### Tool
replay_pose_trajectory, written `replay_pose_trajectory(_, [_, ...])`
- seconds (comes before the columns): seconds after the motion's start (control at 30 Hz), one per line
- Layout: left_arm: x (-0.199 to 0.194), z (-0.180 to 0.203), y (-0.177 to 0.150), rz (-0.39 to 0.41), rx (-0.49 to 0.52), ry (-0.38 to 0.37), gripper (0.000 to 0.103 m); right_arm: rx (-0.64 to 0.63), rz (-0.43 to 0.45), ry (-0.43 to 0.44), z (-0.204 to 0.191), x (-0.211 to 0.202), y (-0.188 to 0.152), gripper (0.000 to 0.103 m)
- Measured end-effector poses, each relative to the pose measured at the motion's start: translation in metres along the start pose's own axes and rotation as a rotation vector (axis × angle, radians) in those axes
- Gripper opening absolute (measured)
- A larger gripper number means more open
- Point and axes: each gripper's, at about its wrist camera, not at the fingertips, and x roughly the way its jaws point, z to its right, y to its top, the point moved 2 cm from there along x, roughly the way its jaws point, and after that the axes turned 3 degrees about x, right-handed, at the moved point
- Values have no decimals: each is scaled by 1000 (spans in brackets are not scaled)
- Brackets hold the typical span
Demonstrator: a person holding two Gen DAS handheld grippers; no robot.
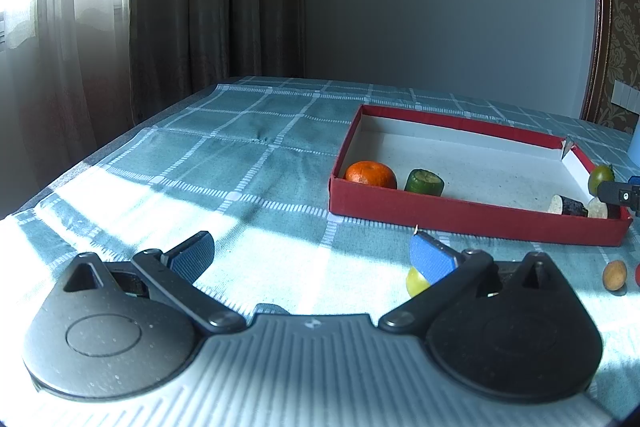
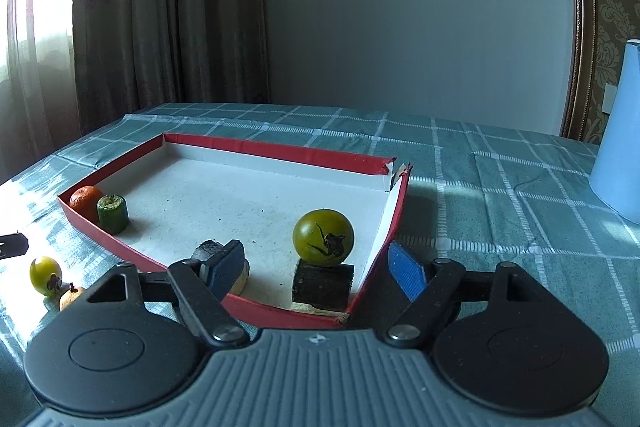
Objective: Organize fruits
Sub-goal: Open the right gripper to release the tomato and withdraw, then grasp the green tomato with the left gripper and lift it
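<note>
A red tray (image 1: 472, 217) with a white floor lies on the checked tablecloth; it also shows in the right wrist view (image 2: 120, 249). It holds an orange (image 1: 370, 174) (image 2: 85, 198), a green cucumber piece (image 1: 425, 182) (image 2: 113, 213), two dark pieces (image 2: 322, 285) (image 2: 210, 251) and a green tomato (image 2: 323, 237) that sits on or just behind the nearer dark piece. My right gripper (image 2: 316, 273) is open over the tray's near right corner, apart from the tomato. My left gripper (image 1: 312, 259) is open and empty above the cloth. A second green tomato (image 1: 416, 281) (image 2: 45, 275) lies beside its right finger.
A small brown fruit (image 1: 615, 275) (image 2: 70, 298) and a red item (image 1: 637, 274) lie on the cloth in front of the tray. A pale blue container (image 2: 618, 143) stands at the right. Curtains hang at the back left.
</note>
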Motion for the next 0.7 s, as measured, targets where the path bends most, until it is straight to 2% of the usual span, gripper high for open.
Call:
replay_pose_trajectory(0.43, [1,-1,0,-9,-3,-9,103,142,65,26,29,-48,-9,79])
replay_pose_trajectory(0.57, [1,2,0,-8,9,-24,103,189,83,45,39,-72,-24,81])
replay_pose_trajectory(0.7, [1,12,0,-3,66,-45,103,238,89,56,48,-87,-47,84])
